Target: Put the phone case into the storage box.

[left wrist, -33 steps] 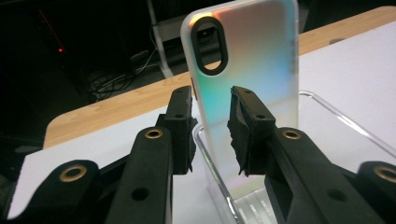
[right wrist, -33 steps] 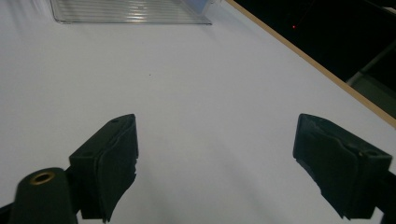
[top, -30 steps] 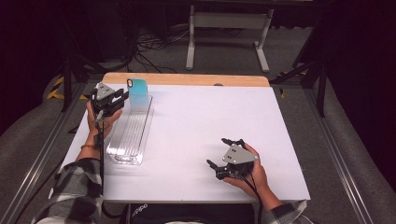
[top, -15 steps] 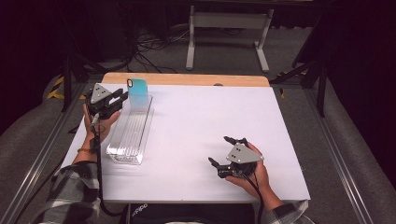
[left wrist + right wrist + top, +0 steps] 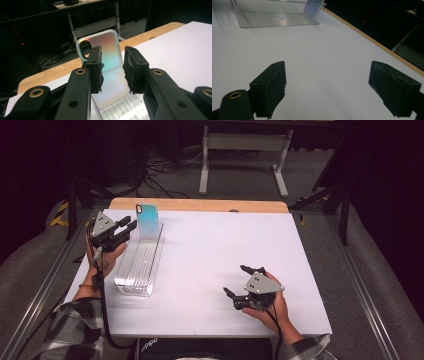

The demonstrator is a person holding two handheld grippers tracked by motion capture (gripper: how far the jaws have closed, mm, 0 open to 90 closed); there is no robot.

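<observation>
White worktop [image 5: 210,255] carries a clear tray [image 5: 140,262] at its left, where a phone case [image 5: 105,65] stands upright at the far end, just ahead of the released left tongs [image 5: 112,67], while the right tongs [image 5: 239,282] rest spread wide, well apart.

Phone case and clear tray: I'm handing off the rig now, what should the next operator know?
Left claw: open, empty, beside the far end of the clear tray, jaws aimed at the phone case.
Right claw: wide open, empty, low over the bare white table at the near right.
Phone case stands upright at the tray's far end, leaning there.
Done: case is in the tray.
Left: likely nothing but a check, or re-grip if it must move.
</observation>
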